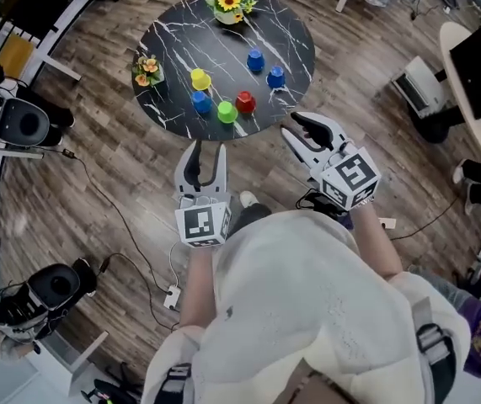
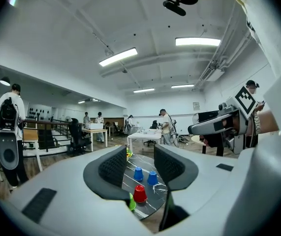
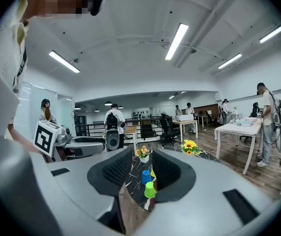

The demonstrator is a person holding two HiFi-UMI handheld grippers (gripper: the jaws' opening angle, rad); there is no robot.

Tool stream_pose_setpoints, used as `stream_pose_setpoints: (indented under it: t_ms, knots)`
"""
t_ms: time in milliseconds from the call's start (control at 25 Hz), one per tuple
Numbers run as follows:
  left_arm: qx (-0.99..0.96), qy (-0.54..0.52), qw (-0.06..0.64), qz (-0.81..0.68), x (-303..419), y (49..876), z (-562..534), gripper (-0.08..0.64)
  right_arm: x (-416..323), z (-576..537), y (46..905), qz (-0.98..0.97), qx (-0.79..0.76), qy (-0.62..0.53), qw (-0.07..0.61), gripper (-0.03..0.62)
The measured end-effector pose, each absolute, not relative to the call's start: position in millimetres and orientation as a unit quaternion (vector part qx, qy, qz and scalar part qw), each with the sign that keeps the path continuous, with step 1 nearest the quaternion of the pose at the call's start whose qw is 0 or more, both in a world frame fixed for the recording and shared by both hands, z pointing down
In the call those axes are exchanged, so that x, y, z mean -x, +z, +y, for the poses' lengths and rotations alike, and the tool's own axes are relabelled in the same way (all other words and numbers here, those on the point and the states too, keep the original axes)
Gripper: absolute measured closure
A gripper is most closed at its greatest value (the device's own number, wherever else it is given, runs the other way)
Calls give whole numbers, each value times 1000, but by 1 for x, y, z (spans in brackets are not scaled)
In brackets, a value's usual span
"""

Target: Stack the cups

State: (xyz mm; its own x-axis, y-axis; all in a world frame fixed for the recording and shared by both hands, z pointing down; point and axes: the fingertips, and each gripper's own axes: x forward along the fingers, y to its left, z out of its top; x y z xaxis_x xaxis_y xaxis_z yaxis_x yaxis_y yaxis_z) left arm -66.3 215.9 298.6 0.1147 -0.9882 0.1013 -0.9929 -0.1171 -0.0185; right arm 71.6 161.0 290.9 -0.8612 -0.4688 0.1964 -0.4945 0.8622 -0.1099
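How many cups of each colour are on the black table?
blue cups: 3
yellow cup: 1
green cup: 1
red cup: 1
Total: 6

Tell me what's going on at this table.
A person stands at a round black marble table with a two-jaw gripper in each hand. A yellow plastic cup, a green cup, a red cup and three blue cups stand singly on it, none stacked. The left gripper and right gripper are both open and empty, short of the cups.
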Motion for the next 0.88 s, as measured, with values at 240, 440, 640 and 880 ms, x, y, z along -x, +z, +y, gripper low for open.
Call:
stream_pose_setpoints:
  t_ms: [240, 440, 640, 880]
  knots:
    - [-760, 49, 33, -647, 106, 310, 187, 383, -38, 130, 301, -954, -276, 75, 92, 431]
    - [-769, 53, 47, -635, 116, 323, 162, 383, -32, 102, 309, -947, -295, 75, 106, 427]
    - [-771, 53, 57, -632, 115, 329, 124, 380, -37, 60, 320, -942, -306, 81, 117, 423]
    - [-758, 56, 57, -647, 115, 331, 76, 380, -40, -3, 330, -944, -290, 86, 130, 419]
